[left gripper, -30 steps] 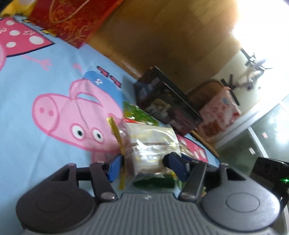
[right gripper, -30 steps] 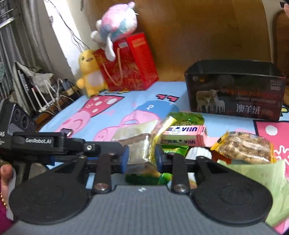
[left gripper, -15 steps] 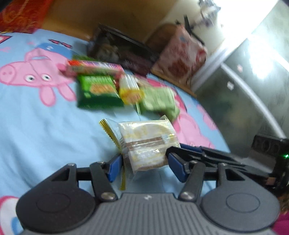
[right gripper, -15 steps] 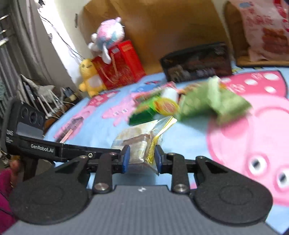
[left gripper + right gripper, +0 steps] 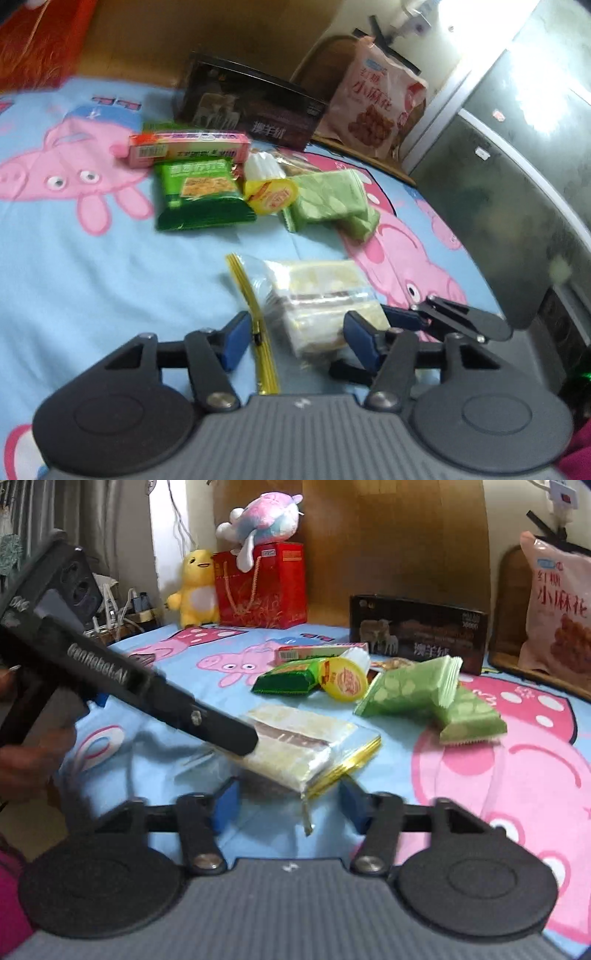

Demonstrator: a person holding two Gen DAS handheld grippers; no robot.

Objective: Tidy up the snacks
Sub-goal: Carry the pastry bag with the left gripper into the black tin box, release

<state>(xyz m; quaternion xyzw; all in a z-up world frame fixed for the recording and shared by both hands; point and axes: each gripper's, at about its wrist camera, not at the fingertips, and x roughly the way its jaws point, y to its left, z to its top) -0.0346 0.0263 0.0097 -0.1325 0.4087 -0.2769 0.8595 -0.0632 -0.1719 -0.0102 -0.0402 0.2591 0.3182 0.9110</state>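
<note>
A clear packet (image 5: 321, 295) with a layered cake slice and a yellow seal sits low over the blue cartoon sheet (image 5: 92, 277), apart from the snack pile. My left gripper (image 5: 297, 341) is shut on it, jaws closing, one pad at the seal and the other on the cake. In the right wrist view the left gripper's finger (image 5: 221, 731) lies across the packet (image 5: 303, 746). My right gripper (image 5: 288, 805) is open and its jaws are opening; the packet's near end lies between its pads, untouched.
Behind lie a pink box (image 5: 188, 146), a green packet (image 5: 199, 192), a yellow-lidded cup (image 5: 271, 194) and light green packets (image 5: 325, 199). A black open box (image 5: 417, 631) stands at the back, with a pink snack bag (image 5: 557, 605) to its right and a red gift bag (image 5: 262, 587) with plush toys to its left.
The packet has come away from the pile toward the near part of the sheet. The right gripper, shut on it before, has spread its jaws off it. The left keeps its grip.
</note>
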